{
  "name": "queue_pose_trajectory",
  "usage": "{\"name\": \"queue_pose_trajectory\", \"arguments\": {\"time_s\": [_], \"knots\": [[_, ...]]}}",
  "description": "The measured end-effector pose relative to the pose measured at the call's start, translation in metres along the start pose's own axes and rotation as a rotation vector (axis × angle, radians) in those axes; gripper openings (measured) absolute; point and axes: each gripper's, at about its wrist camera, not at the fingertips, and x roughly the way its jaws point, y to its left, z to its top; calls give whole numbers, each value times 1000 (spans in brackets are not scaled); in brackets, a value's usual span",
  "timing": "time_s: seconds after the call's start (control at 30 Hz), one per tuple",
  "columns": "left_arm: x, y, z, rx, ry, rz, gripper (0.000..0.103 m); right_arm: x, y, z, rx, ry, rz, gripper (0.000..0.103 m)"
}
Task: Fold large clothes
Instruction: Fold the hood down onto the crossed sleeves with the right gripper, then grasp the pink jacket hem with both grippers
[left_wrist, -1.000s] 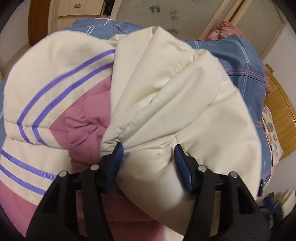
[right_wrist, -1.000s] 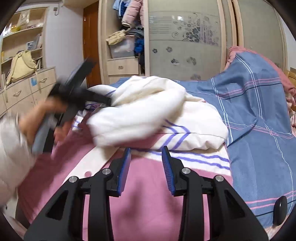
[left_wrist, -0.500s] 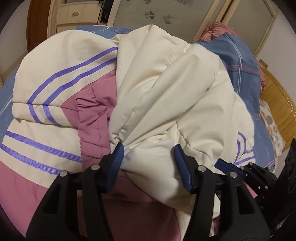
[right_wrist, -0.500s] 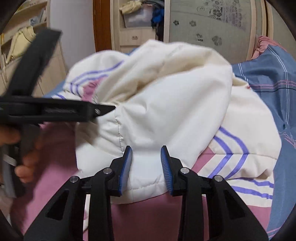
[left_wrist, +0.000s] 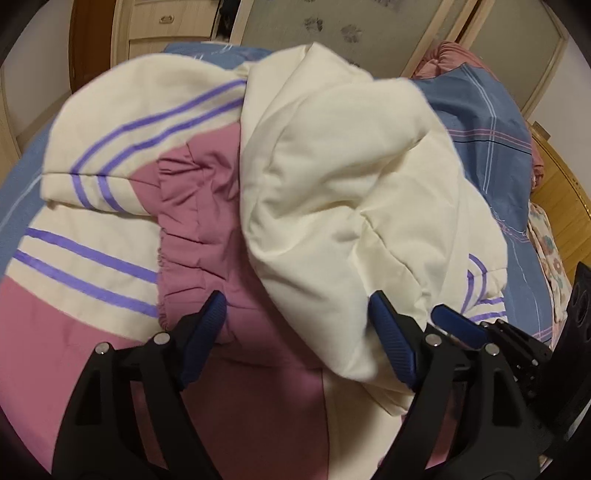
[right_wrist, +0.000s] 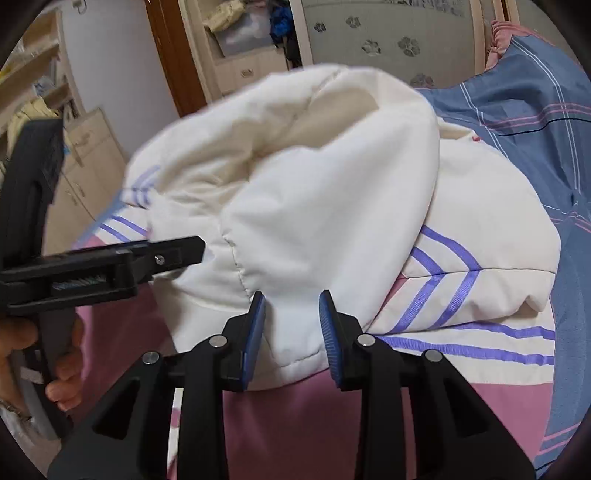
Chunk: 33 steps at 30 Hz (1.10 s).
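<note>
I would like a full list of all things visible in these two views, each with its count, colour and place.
jacket: one, cream and pink with purple stripes, lying bunched on the bed.
cream sleeve fold: one, lying over the jacket's pink middle.
bedcover: one, blue with pink and white lines, under and behind the jacket.
wardrobe doors: pale, with flower marks, at the back.
drawer units: beige, at the back left.
headboard: one, wooden, at the right edge.
left claw: one, black with blue pads; jaws just opened wide, pads off the sleeve.
right claw: one, black with blue pads, shut on the sleeve's edge.
hand: one, holding the left claw's handle.
</note>
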Motion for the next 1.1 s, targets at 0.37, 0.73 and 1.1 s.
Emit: {"name": "queue_pose_trajectory", "arguments": {"time_s": [0.37,0.73,1.1], "knots": [[45,6,43,6,2,72,86,42,-14,31,102,-24,8,31],[12,1,7,26,-26,50,87,11,-3,-6,107,-66,-37,33],[-127,74,-81,-31,-177,66,93,-133,-34,-80,57,-212,-82,95]]}}
